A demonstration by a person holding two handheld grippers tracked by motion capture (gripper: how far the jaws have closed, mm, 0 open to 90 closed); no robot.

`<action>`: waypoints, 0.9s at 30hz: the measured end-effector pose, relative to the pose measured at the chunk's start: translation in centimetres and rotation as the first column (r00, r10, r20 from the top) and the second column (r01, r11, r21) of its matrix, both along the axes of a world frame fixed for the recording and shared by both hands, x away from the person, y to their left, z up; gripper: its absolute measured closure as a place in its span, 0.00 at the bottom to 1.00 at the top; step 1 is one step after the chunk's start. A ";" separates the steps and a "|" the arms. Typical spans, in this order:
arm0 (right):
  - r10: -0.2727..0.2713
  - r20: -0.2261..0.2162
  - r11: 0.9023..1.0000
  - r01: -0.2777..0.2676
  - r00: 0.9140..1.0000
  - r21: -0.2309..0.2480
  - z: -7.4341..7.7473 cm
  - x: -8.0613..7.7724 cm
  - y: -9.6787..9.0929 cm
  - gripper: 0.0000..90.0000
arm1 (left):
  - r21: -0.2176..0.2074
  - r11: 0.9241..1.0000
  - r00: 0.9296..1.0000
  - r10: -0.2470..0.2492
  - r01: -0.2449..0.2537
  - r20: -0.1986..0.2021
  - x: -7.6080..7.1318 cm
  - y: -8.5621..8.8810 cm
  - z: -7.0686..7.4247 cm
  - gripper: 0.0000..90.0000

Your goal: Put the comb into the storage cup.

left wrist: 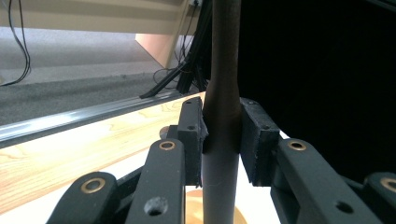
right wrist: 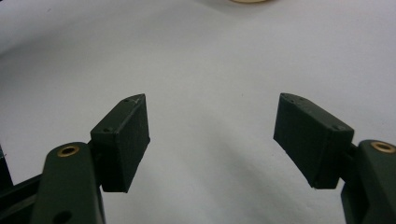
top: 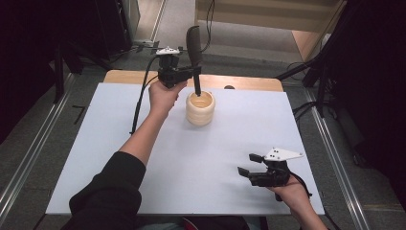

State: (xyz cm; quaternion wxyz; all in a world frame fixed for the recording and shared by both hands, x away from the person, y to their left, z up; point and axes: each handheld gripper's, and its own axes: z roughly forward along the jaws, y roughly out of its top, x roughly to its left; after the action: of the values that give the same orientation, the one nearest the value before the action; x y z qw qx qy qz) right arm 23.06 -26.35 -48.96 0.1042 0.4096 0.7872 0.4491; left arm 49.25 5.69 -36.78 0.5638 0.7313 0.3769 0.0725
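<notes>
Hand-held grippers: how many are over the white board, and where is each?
2. The left hand-held gripper is at the far side above the beige cup, clamping a dark utensil; the right hand-held gripper is open near the front right.

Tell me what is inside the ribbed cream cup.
The lower end of the dark utensil stands in the cream cup, held upright by the left gripper. The cup's wall hides its tip and the bottom.

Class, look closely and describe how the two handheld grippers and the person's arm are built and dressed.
Both grippers, left gripper and right gripper, are black with brass-ringed pivots; each carries a white three-cornered plate and trails a black cable. The left arm wears a black sleeve.
</notes>
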 end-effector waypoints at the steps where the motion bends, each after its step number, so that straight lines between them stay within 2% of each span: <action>1: 0.001 -0.005 1.000 -0.001 1.000 0.000 0.0 0.0 0.0 0.28 | 0.005 1.000 1.000 0.005 -0.005 -0.001 0.1 -0.1 -0.1 0.81; 3: 0.002 -0.001 1.000 -0.002 1.000 0.003 0.0 0.0 0.1 0.28 | 0.009 1.000 1.000 0.015 -0.015 -0.001 0.2 -0.2 -0.3 0.81; 6: 0.002 0.001 1.000 -0.002 1.000 0.005 0.1 0.0 0.1 0.28 | -0.010 1.000 1.000 0.013 -0.013 -0.015 0.4 -0.3 -0.7 0.81; 9: 0.000 0.006 1.000 0.000 1.000 0.012 0.1 0.0 0.1 0.28 | 0.006 1.000 1.000 0.019 -0.019 -0.012 0.5 -0.5 -1.0 0.81; 15: 0.002 0.006 1.000 -0.002 1.000 0.012 0.1 0.0 0.1 0.28 | 0.003 1.000 1.000 0.018 -0.018 -0.008 0.6 -0.7 -1.7 0.81; 20: 0.005 0.003 1.000 -0.005 1.000 0.007 0.1 0.0 0.1 0.28 | -0.008 1.000 0.999 0.018 -0.018 -0.027 0.8 -0.3 -2.5 0.81; 27: 0.012 -0.006 1.000 -0.012 1.000 0.005 -0.1 0.1 0.3 0.28 | 0.000 1.000 0.999 0.012 -0.012 -0.039 0.8 -0.4 -3.4 0.81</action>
State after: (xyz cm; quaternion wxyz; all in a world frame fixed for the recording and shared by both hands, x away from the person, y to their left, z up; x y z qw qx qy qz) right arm 23.14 -26.06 -49.06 0.0980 0.4066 0.7887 0.4505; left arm 50.06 5.29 -40.15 0.5560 0.7302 0.3921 0.0617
